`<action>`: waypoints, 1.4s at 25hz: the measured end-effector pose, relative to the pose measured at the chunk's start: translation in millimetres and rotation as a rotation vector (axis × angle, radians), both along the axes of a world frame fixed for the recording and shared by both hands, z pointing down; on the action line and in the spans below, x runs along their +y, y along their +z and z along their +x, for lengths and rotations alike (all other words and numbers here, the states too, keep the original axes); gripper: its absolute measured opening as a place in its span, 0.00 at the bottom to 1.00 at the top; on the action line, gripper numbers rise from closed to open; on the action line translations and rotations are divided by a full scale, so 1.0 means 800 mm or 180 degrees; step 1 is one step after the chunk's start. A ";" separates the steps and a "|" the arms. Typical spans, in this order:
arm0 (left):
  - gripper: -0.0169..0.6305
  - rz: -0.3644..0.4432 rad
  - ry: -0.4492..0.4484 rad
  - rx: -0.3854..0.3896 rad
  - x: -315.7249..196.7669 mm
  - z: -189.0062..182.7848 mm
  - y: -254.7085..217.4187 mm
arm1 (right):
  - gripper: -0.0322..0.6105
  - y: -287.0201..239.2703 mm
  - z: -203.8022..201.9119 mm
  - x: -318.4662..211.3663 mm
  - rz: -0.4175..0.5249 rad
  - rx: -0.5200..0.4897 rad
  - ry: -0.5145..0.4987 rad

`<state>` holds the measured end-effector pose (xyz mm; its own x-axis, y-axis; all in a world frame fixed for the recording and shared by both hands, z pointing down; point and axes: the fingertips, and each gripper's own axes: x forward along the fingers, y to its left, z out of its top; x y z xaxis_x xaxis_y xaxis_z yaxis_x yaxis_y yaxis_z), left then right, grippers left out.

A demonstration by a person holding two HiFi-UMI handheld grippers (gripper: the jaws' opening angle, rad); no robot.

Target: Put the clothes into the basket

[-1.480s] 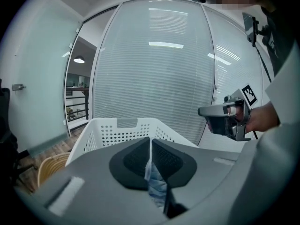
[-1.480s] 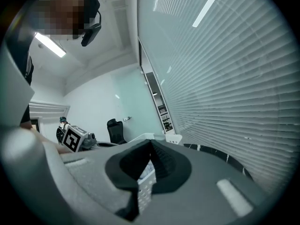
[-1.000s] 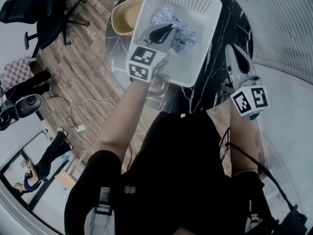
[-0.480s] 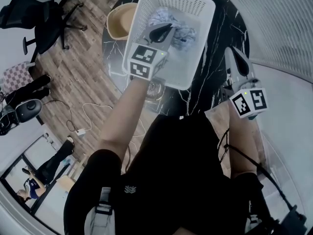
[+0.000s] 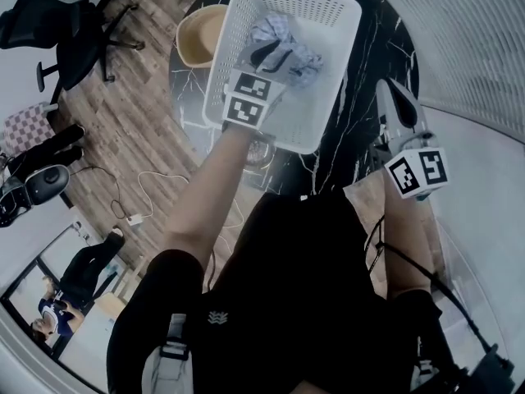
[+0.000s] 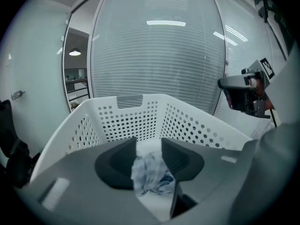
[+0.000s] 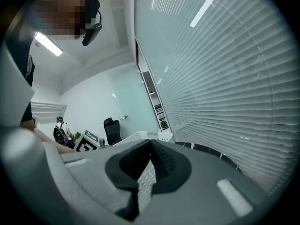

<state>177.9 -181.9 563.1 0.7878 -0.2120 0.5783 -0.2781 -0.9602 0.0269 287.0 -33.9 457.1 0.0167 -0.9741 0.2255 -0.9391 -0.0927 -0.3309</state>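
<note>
Two jaws of your left gripper [image 6: 149, 143] are opening, crumpled cloth [image 6: 150, 175] loose between them; white basket [image 6: 136, 118] walls ring them ahead and beside. Your right gripper [image 7: 150, 144] is clenched, window blinds [image 7: 225, 78] ahead of its jaws.

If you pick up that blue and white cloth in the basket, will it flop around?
Probably very floppy: the cloth bunches in crumpled folds between the left claw's opening jaws, inside the basket. It looks thin, so it is likely light. It shouldn't roll or tip, just sag and drop.
</note>
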 end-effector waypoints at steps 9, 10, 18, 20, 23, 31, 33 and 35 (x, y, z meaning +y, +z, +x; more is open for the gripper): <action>0.44 0.0096 -0.0111 0.0258 -0.013 -0.003 -0.030 | 0.05 -0.003 -0.008 -0.013 0.0011 -0.0013 -0.0047; 0.43 0.0119 -0.0128 0.0323 -0.014 -0.003 -0.037 | 0.05 -0.004 -0.008 -0.014 0.0017 -0.0009 -0.0052; 0.34 0.0213 -0.0242 0.0632 -0.018 -0.022 -0.083 | 0.05 -0.025 -0.020 -0.024 0.0098 0.0057 -0.0117; 0.31 0.0254 -0.0282 0.0682 -0.018 -0.030 -0.096 | 0.05 -0.034 -0.024 -0.026 0.0116 0.0083 -0.0135; 0.25 0.0302 -0.0338 0.0786 -0.018 -0.041 -0.116 | 0.05 -0.049 -0.028 -0.030 0.0163 0.0133 -0.0171; 0.11 0.0396 -0.0408 0.1078 -0.002 -0.069 -0.177 | 0.05 -0.092 -0.038 -0.028 0.0285 0.0265 -0.0229; 0.09 0.0410 -0.0453 0.1158 0.005 -0.081 -0.192 | 0.05 -0.101 -0.038 -0.025 0.0310 0.0297 -0.0243; 0.07 0.0407 -0.0522 0.1226 0.011 -0.095 -0.204 | 0.05 -0.109 -0.039 -0.020 0.0329 0.0314 -0.0248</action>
